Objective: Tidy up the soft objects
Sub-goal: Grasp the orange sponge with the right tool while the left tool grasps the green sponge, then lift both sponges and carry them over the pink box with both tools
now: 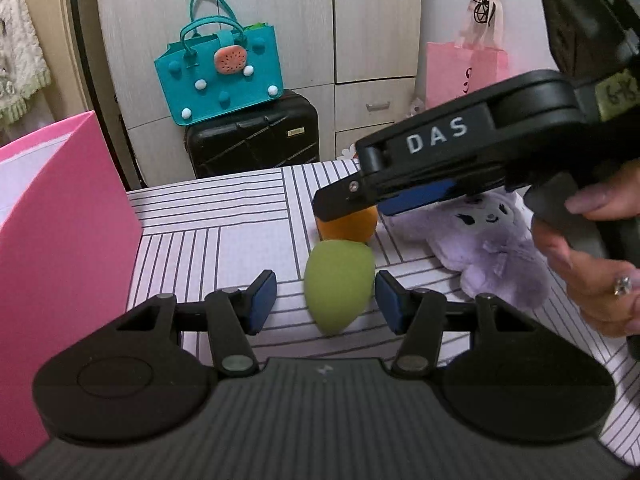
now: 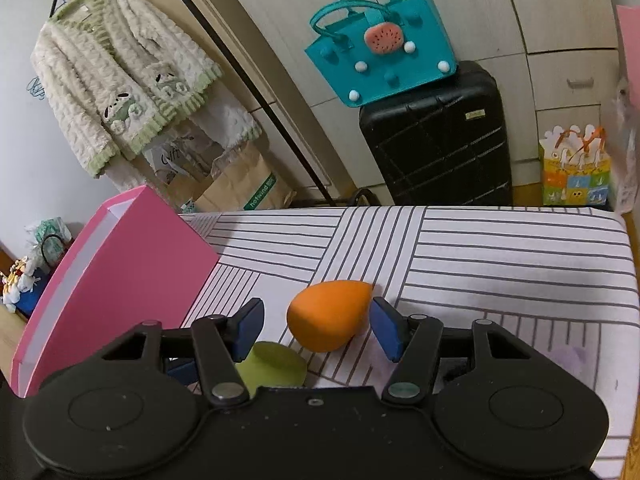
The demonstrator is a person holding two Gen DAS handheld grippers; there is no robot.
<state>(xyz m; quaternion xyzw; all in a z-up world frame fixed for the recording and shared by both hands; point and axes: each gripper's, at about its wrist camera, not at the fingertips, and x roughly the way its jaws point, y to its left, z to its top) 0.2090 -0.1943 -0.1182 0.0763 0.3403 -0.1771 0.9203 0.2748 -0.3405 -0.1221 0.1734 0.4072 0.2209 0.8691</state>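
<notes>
A green egg-shaped sponge (image 1: pixel 339 282) lies on the striped table (image 1: pixel 224 216), between the open fingers of my left gripper (image 1: pixel 325 302), nearer the right finger; contact cannot be told. An orange egg-shaped sponge (image 2: pixel 329 315) lies just behind it; it also shows in the left wrist view (image 1: pixel 348 227). My right gripper (image 2: pixel 316 330) is open around the orange sponge, its right pad close to the sponge. The right gripper (image 1: pixel 360 200) comes in from the right in the left wrist view. A purple plush toy (image 1: pixel 492 240) lies at the right. The green sponge (image 2: pixel 272 368) shows low in the right wrist view.
An open pink box (image 1: pixel 60 240) stands at the table's left edge; it also shows in the right wrist view (image 2: pixel 132 276). Behind the table are a black suitcase (image 2: pixel 436 136) with a teal bag (image 2: pixel 380 48) on it, a pink gift bag (image 1: pixel 460 68) and a wardrobe.
</notes>
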